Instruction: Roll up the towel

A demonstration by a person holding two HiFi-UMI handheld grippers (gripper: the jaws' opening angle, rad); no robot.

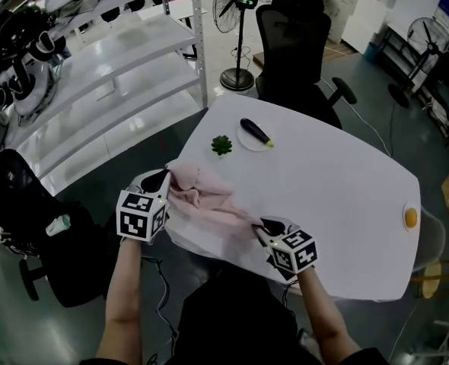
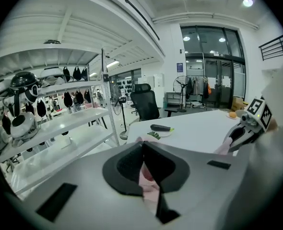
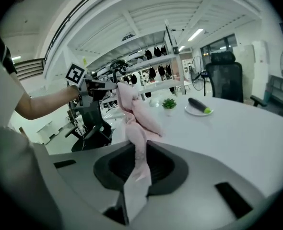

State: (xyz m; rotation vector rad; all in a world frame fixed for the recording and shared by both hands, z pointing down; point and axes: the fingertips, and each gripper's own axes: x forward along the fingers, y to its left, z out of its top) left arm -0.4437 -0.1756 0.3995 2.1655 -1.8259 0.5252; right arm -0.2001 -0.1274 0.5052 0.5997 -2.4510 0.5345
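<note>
Two ends of the pink towel (image 1: 207, 195) are clamped, one in the left hand-held gripper (image 1: 162, 179), one in the right hand-held gripper (image 1: 264, 227), bunched over the bench's (image 1: 331, 188) near edge; folds indistinct.

A small green plant (image 1: 222, 145) sat just beside a round white plate (image 1: 247, 141) bearing a dark, long vegetable (image 1: 256, 131) on the white tabletop (image 1: 346, 181). A black office chair (image 1: 293, 44) stood behind it.

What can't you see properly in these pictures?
Head view: the orange thing near the table edge is too small to name.
Head view: the towel is bunched; its own folds hide its edges.
Gripper views: the left gripper and right gripper cover the towel bits they pinch.
</note>
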